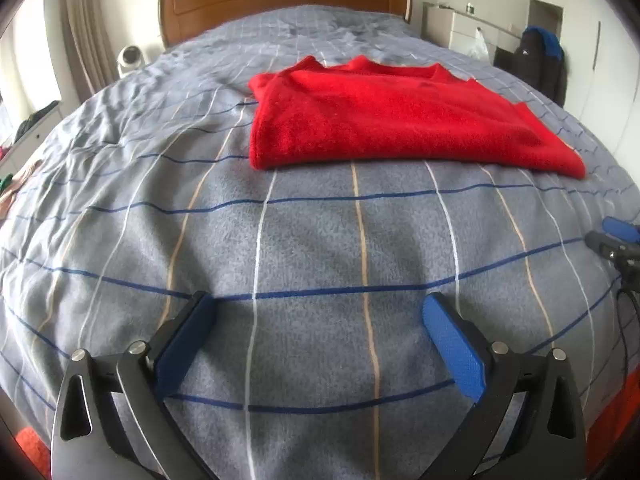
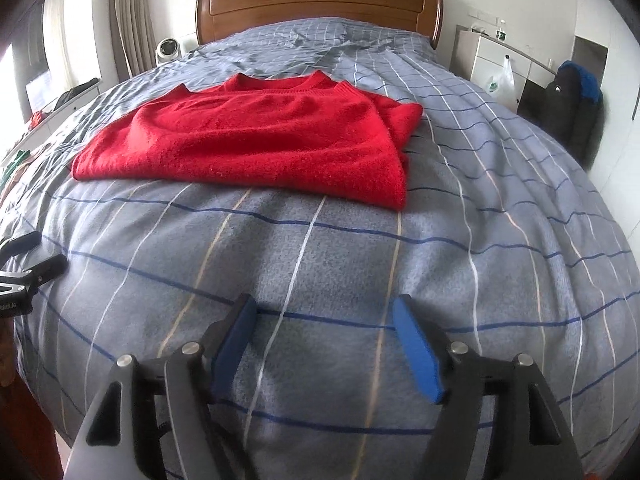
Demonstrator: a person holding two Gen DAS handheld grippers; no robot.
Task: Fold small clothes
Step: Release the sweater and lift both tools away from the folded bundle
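A red knitted sweater (image 1: 384, 116) lies folded flat on the grey checked bedcover (image 1: 312, 248), its neckline toward the headboard. In the right wrist view the sweater (image 2: 256, 140) lies ahead and to the left. My left gripper (image 1: 320, 304) hovers over bare cover, well short of the sweater's near edge, its blue pads (image 1: 452, 344) wide apart with nothing between them. My right gripper (image 2: 324, 306) also stands open over bare cover, empty. Each gripper shows at the edge of the other's view: the right gripper (image 1: 616, 240) and the left gripper (image 2: 28, 264).
A wooden headboard (image 2: 320, 4) closes the far end of the bed. A white fan (image 2: 168, 50) and curtains stand at the left. A white cabinet (image 2: 492, 64) and a dark jacket (image 2: 576, 96) are at the right. Clothes lie at the bed's left edge (image 2: 16, 164).
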